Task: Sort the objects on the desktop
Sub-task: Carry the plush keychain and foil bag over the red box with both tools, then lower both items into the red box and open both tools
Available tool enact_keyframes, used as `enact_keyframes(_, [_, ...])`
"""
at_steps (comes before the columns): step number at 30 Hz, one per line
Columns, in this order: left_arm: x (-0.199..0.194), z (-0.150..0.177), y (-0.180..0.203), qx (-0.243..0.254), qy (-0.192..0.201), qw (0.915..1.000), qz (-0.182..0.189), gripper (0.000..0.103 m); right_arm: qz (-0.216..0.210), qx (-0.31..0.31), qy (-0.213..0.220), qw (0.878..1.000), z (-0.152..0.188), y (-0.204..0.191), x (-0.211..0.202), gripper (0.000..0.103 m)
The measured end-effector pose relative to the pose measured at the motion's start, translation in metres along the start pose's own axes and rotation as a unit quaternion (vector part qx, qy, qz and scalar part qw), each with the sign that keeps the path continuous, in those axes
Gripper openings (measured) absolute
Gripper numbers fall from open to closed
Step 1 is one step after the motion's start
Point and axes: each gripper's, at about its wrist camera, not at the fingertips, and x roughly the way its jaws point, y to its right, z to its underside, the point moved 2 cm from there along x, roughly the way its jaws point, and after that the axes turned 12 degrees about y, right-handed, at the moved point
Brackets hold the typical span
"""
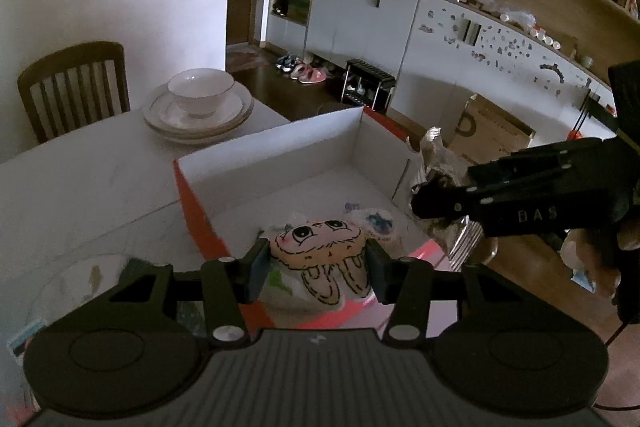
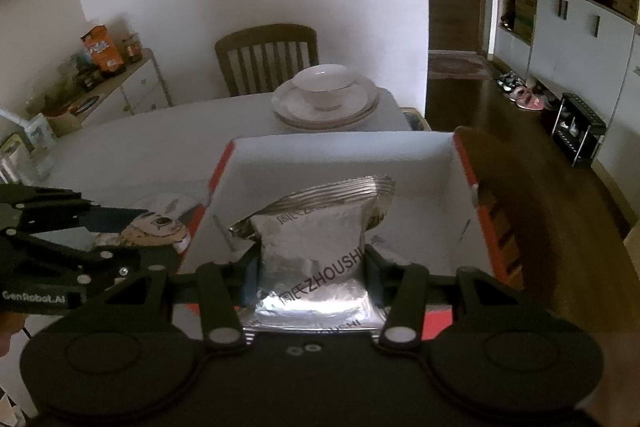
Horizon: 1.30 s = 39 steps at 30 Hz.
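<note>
Inside box — nothing resting; both tongs' packets held above.

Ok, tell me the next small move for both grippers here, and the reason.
Probably lower both and open the jaws. The left gripper is shut on the cartoon-printed snack packet and the right gripper on the silver foil pouch, both above the open white box with red outer sides, so release should drop them inside.

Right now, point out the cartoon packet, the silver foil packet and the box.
cartoon packet (image 1: 320,247), left wrist view, printed face.
silver foil packet (image 2: 312,247), right wrist view, front panel.
box (image 2: 344,157), right wrist view, far inner wall.
</note>
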Motion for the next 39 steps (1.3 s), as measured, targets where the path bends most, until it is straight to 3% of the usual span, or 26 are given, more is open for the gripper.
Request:
enact_keyframes(14, [0.067, -0.015, 0.008, 0.036, -0.032, 0.9988, -0.01, 0.05, 0.005, -0.003, -0.022, 1.0, -0.022, 0.046, 0.047, 0.05])
enact_keyframes(39, [0.177, -0.014, -0.039, 0.055, -0.129, 0.9885, -0.057, 0.05, 0.014, -0.052, -0.112, 0.992, -0.004, 0.056, 0.156, 0.05])
